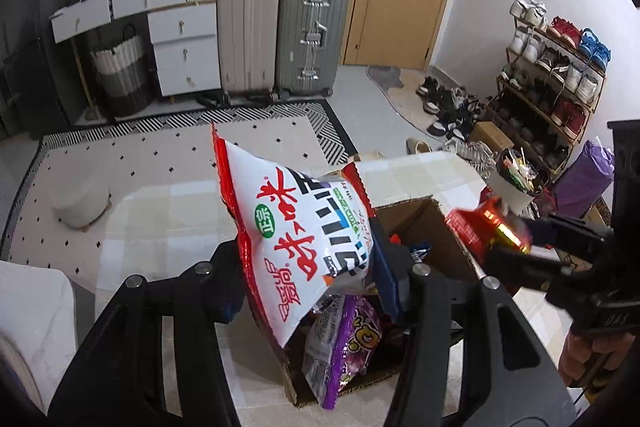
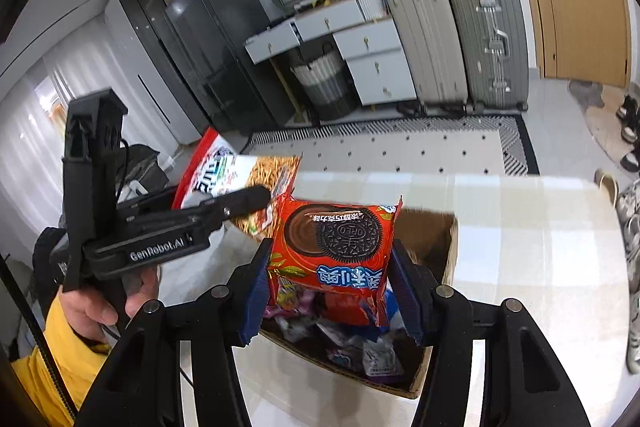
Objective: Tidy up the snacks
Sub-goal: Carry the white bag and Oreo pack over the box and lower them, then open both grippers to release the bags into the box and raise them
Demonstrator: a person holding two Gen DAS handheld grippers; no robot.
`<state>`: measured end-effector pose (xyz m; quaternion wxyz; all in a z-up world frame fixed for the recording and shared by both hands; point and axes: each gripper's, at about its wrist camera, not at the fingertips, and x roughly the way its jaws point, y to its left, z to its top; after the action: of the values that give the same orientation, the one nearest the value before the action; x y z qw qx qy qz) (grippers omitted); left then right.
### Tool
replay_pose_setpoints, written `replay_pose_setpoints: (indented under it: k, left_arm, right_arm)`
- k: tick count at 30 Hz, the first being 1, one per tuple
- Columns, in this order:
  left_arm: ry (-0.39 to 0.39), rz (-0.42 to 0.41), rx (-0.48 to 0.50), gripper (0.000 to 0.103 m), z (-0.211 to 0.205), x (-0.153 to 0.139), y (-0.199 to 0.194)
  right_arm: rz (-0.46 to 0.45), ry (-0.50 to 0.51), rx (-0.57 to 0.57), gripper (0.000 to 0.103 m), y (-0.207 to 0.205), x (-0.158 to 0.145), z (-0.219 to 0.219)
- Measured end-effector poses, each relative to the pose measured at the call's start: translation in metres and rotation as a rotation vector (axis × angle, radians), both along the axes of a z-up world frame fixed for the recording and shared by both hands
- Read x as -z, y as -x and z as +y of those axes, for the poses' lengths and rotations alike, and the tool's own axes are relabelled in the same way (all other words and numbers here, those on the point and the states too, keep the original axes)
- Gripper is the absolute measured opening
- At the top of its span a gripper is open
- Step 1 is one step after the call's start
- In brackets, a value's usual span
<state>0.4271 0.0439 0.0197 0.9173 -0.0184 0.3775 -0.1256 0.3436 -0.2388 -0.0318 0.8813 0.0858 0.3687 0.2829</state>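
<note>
My left gripper (image 1: 308, 267) is shut on a white and red snack bag (image 1: 296, 227) and holds it above the cardboard box (image 1: 416, 219). The bag also shows in the right wrist view (image 2: 240, 175), at the left. My right gripper (image 2: 330, 263) is shut on a red Oreo pack (image 2: 336, 243) and holds it over the same box (image 2: 448, 239). The Oreo pack shows at the right in the left wrist view (image 1: 484, 227). A purple snack bag (image 1: 344, 343) and several other packets (image 2: 360, 343) lie inside the box.
The box stands on a pale checked table (image 1: 172, 211). A white cup of sweets (image 1: 516, 183) stands at the table's far right edge. Suitcases (image 1: 280, 31), white drawers (image 1: 180, 39) and a shoe rack (image 1: 556, 79) line the room beyond a patterned rug (image 1: 120, 151).
</note>
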Motion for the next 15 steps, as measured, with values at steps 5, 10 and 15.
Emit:
replay_pose_setpoints:
  k: [5, 10, 15]
  left_arm:
    - [0.003, 0.012, 0.011, 0.050, -0.017, 0.023, -0.036]
    - [0.004, 0.016, 0.024, 0.050, -0.029, 0.038, -0.038]
    - [-0.002, 0.022, 0.032, 0.050, -0.035, 0.044, -0.039]
  right_arm:
    - [0.032, 0.016, -0.006, 0.056, -0.005, 0.019, 0.000]
    - [0.047, 0.059, -0.008, 0.057, -0.002, 0.032, 0.002]
    - [0.034, 0.045, -0.013, 0.063, 0.003, 0.035, 0.000]
